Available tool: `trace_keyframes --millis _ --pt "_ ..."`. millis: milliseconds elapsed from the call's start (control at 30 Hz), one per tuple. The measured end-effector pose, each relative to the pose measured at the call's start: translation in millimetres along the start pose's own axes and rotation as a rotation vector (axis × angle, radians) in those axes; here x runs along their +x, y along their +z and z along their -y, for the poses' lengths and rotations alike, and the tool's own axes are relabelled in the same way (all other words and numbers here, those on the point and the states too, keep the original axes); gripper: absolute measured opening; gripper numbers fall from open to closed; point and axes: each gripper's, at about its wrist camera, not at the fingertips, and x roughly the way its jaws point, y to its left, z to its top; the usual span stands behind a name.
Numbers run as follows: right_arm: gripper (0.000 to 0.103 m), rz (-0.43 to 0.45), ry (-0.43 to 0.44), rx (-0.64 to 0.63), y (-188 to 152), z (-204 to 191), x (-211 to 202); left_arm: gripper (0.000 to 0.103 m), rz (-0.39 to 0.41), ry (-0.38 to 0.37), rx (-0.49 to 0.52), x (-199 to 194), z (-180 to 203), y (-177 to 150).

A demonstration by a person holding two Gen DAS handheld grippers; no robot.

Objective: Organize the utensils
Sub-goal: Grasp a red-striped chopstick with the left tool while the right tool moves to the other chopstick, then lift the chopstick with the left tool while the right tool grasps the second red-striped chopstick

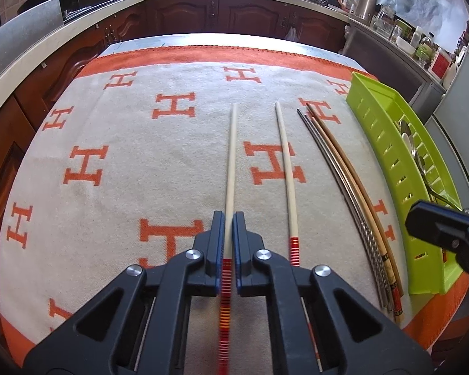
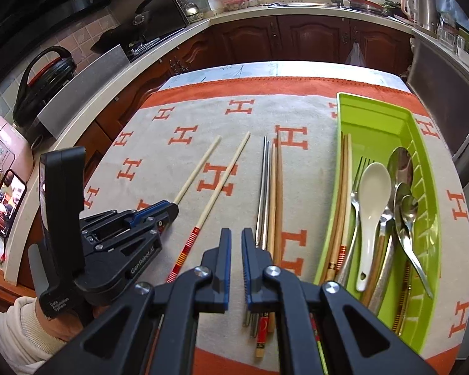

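left gripper (image 1: 229, 218): jaws nearly closed, clamped on a pale chopstick (image 1: 230, 156) at the point where its cream shaft meets the red-striped handle; the shaft runs toward 12 o'clock over the orange-and-cream towel (image 1: 109, 131) that covers the table. its twin, the second pale chopstick (image 1: 285, 168), lies free on the towel just to the 3 o'clock side, roughly parallel and apart from the first.

further toward 3 o'clock lies a bundle of metal and wooden chopsticks (image 1: 347, 168), pressed side by side, tips toward 12 o'clock. beside them stands the green tray (image 1: 375, 131), long axis toward 12 o'clock, resting on the towel at its 3 o'clock edge.

right gripper (image 2: 236, 237): jaws drawn close with a narrow gap between the blue pads and nothing in them, hovering above the handle ends of the bundle. in the right wrist view the tray holds a pair of wooden chopsticks (image 2: 344, 193) along its 9 o'clock wall, a fork (image 2: 358, 187), a white ceramic spoon (image 2: 372, 200) and several metal spoons (image 2: 403, 193), overlapping, bowls toward 12 o'clock. the left gripper appears at 9 o'clock in this view, with the clamped chopstick projecting from it.
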Motion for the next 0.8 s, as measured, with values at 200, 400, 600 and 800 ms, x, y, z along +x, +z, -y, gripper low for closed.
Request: trace_keyframes --millis 200,400,600,800 --pt "0.006 -0.020 0.003 0.006 1.3 -1.7 10.3 0.003 -0.024 -0.034 -0.076 -2.5 -14.1 2.4" --pt "0.009 -0.047 0.017 0.031 5.2 -4.7 25.2 0.003 -0.027 -0.046 -0.132 -15.9 -31.3 1.0" --pt "0.025 -0.044 0.040 0.062 9.9 -11.3 40.0 0.003 -0.013 -0.044 -0.188 -36.1 -53.5 -1.9" --pt "0.025 -0.080 0.027 0.105 14.9 -15.2 64.4 0.003 -0.005 -0.047 -0.219 -49.2 -71.1 -8.8"
